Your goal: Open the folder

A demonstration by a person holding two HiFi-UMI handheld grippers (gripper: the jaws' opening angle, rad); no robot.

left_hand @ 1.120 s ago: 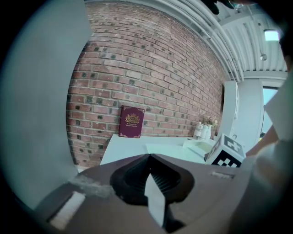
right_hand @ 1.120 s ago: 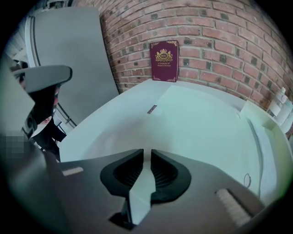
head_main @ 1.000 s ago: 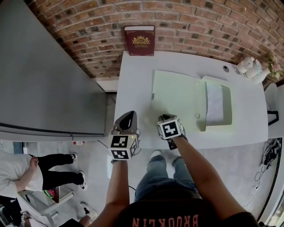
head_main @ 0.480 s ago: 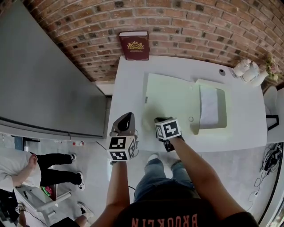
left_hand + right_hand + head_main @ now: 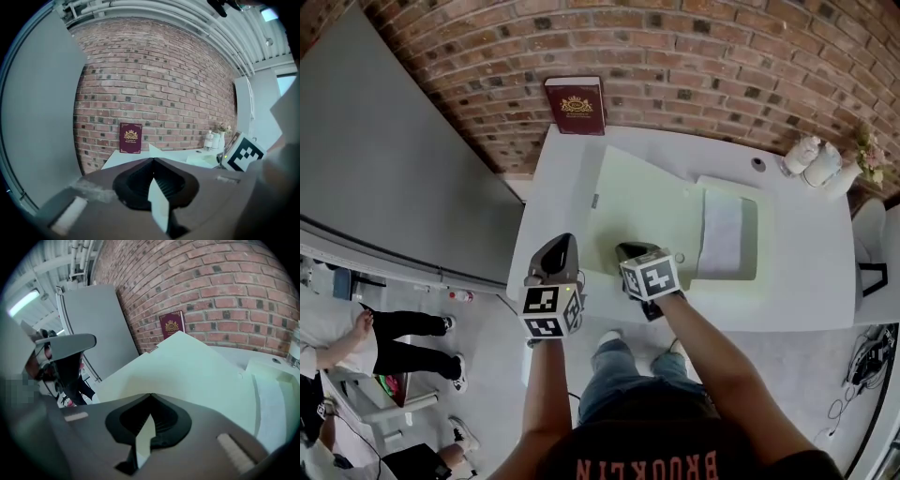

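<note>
Left tongs (image 5: pixel 153 161) pressed together on nothing, just left of the right tongs (image 5: pixel 150 395). Right tongs pinched on the near edge of the pale green folder (image 5: pixel 187 366), cover tilted up directly ahead. Beyond-right, a white sheet (image 5: pixel 720 234) in the folder's other half, flat on the white counter (image 5: pixel 553 187). Farthest ahead, a maroon book (image 5: pixel 576 105) against the brick wall (image 5: pixel 694 56).
</note>
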